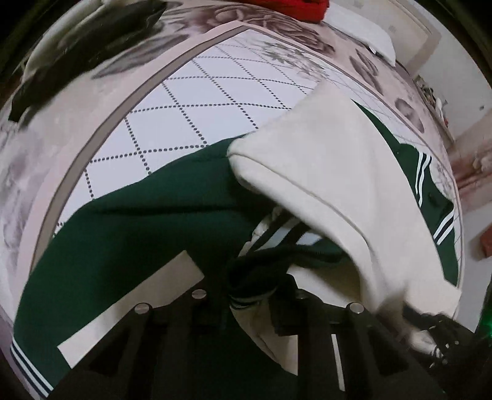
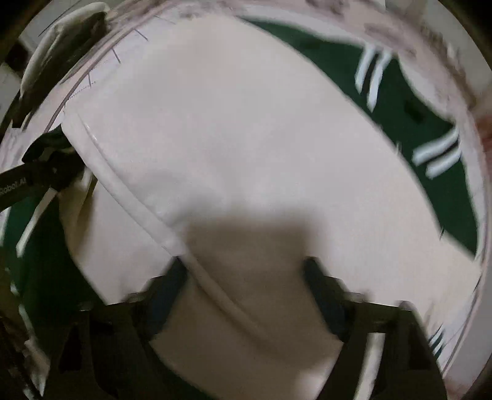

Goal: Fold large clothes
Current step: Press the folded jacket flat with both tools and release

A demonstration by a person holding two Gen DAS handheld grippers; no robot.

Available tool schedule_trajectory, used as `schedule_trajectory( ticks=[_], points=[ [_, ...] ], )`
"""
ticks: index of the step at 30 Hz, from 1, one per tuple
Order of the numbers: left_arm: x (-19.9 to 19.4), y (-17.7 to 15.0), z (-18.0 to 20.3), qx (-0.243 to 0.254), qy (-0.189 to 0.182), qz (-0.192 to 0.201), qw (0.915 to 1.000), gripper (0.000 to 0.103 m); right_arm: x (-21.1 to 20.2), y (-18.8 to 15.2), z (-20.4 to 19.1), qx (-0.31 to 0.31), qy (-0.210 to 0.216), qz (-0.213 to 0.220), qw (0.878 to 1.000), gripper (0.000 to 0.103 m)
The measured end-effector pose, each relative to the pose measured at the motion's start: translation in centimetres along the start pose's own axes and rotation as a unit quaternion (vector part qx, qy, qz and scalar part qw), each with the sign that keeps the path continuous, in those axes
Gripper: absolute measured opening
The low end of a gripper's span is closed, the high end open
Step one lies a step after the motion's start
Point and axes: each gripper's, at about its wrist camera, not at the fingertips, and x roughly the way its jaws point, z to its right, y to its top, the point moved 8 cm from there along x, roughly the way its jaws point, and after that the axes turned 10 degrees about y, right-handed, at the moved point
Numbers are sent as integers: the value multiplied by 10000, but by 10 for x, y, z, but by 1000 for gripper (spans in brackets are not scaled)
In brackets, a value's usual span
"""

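A green and cream jacket (image 1: 147, 215) with white stripes lies on a bed with a diamond-patterned sheet (image 1: 215, 101). Its cream sleeve (image 1: 332, 184) is lifted and draped across the body. My left gripper (image 1: 255, 295) is shut on the jacket's dark striped collar or cuff edge. In the right wrist view the cream sleeve (image 2: 230, 138) fills the frame, blurred; my right gripper (image 2: 246, 267) stands open with its jaws wide apart over the cream cloth. The left gripper's body (image 2: 33, 178) shows at the left edge there. Green fabric with stripes (image 2: 415, 123) lies beyond.
A dark garment (image 1: 92, 40) and a red one (image 1: 292, 9) lie at the far side of the bed. A white pillow (image 1: 369, 34) sits at the far right. The bed's edge and floor (image 1: 473, 197) are on the right.
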Motion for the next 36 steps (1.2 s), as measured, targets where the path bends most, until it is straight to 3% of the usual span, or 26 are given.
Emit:
schedule_trajectory(
  ticks=[1, 6, 8, 10, 14, 17, 19, 21, 23, 25, 27, 29, 33, 34, 36],
  points=[
    [0, 0, -1, -66, -43, -21, 10000, 17, -5, 8, -1, 151, 22, 94, 9998, 8],
    [3, 4, -23, -859, -392, -207, 9953, 17, -74, 51, 1, 1258, 715, 1060, 9838, 6],
    [10, 3, -35, -1445, -743, -447, 9857, 18, -107, 64, 0, 1305, 846, 1405, 9778, 6],
    [13, 2, -43, -1872, -1033, -606, 9750, 22, -133, 50, 8, 1151, 920, 1479, 9780, 6],
    [12, -2, -59, -2599, -1460, -925, 9501, 22, -127, 43, -13, 490, 705, 1020, 9911, 7],
    [1, -4, -74, -2901, -1389, -887, 9427, 25, -92, 5, -10, 110, 747, -30, 9971, 16],
    [-10, -3, -87, -2965, -1230, -751, 9441, 32, -67, -19, -4, 248, 831, -511, 9949, 40],
    [-26, -4, -98, -2872, -972, -542, 9514, 36, -48, -39, 3, 633, 1036, -789, 9895, 46],
    [-39, -6, -102, -2522, -551, -342, 9655, 36, -51, -50, 10, 1078, 1380, -664, 9823, 49],
    [-48, -2, -93, -1738, 85, -127, 9847, 39, -68, -60, 22, 1552, 1627, -315, 9739, 68],
    [-51, 0, -81, -1064, 401, 71, 9935, 42, -92, -77, 49, 2229, 1558, 188, 9621, 73],
    [-45, 3, -64, -486, 726, 206, 9960, 48, -104, -105, 86, 2982, 1210, 446, 9457, 73],
    [-7, 19, -58, -146, 1325, 109, 9910, 53, -105, -163, 153, 4088, 280, 468, 9110, 73],
    [4, 23, -59, -173, 1345, -8, 9908, 56, -100, -175, 164, 4344, 232, 446, 8993, 73],
    [13, 32, -66, -431, 1250, -58, 9912, 60, -90, -191, 179, 4838, 574, 505, 8718, 73]
  ],
)
